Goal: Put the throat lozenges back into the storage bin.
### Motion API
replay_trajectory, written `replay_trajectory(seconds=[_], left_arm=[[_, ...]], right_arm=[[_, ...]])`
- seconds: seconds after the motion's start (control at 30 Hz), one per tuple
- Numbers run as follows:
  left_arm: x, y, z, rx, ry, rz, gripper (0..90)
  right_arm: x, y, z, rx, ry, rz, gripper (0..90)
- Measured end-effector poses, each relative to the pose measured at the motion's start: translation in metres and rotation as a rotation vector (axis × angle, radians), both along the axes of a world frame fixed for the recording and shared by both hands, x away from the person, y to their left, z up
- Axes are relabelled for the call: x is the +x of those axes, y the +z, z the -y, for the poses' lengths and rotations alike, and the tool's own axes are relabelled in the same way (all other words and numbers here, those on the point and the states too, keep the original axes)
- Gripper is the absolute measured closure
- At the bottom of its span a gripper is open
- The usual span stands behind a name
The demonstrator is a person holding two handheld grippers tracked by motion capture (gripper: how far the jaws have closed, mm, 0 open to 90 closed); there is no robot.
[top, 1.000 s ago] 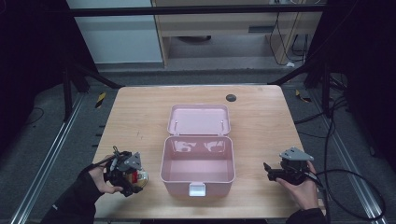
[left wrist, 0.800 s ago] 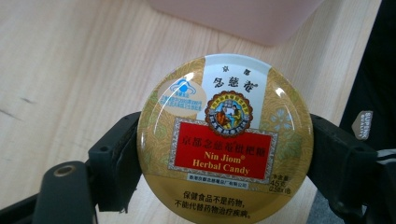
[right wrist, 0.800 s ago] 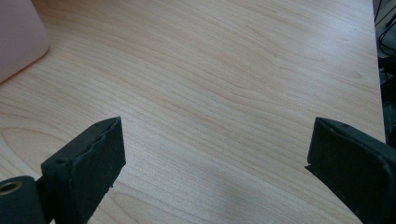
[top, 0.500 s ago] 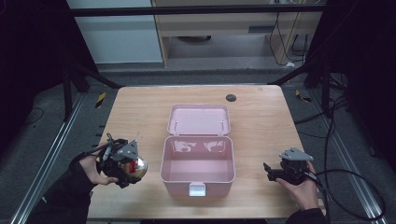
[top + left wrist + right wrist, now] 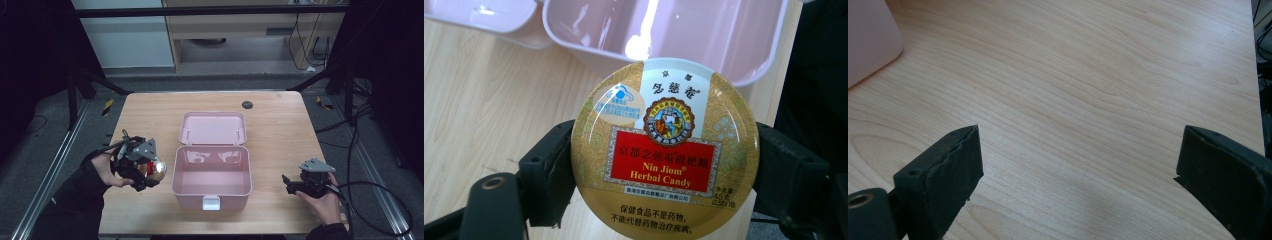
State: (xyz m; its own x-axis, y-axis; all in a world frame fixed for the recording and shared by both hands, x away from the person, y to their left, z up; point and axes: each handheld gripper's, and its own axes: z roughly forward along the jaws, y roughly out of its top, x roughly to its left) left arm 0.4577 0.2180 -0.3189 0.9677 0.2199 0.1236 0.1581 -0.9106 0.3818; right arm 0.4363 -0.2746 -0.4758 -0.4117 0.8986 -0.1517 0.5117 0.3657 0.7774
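Our left gripper (image 5: 664, 200) clamps the round candy tin (image 5: 665, 150) by its rim, so it could slip short of the pink box (image 5: 212, 172), while our right gripper (image 5: 1083, 180) waits with fingers open.

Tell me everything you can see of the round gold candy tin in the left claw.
The round gold candy tin looks like glossy metal, with a white top band, a medallion and a red label reading Nin Jiom Herbal Candy. Its lid is on. The left claw clamps it by opposite edges, off the wooden table, beside the open pink plastic box.
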Motion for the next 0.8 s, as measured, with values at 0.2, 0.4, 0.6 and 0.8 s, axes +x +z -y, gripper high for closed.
replay_trajectory(seconds=[0.2, 0.4, 0.6, 0.8], left_arm=[[0.005, 0.004, 0.016, 0.003, -0.021, -0.002, 19.6], [0.01, 0.007, 0.033, -0.001, -0.044, -0.002, 19.6], [0.016, 0.007, 0.051, -0.009, -0.069, -0.006, 19.6], [0.023, 0.001, 0.066, 0.0, -0.087, -0.009, 19.6]], right_arm=[[0.0, 0.0, 0.0, 0.001, 0.001, 0.001, 4.9], [0.001, -0.002, 0.0, 0.001, 0.006, 0.0, 4.9], [0.001, -0.002, 0.0, 0.002, 0.009, -0.002, 4.9], [0.001, -0.002, 0.0, -0.002, 0.011, -0.003, 4.9]])
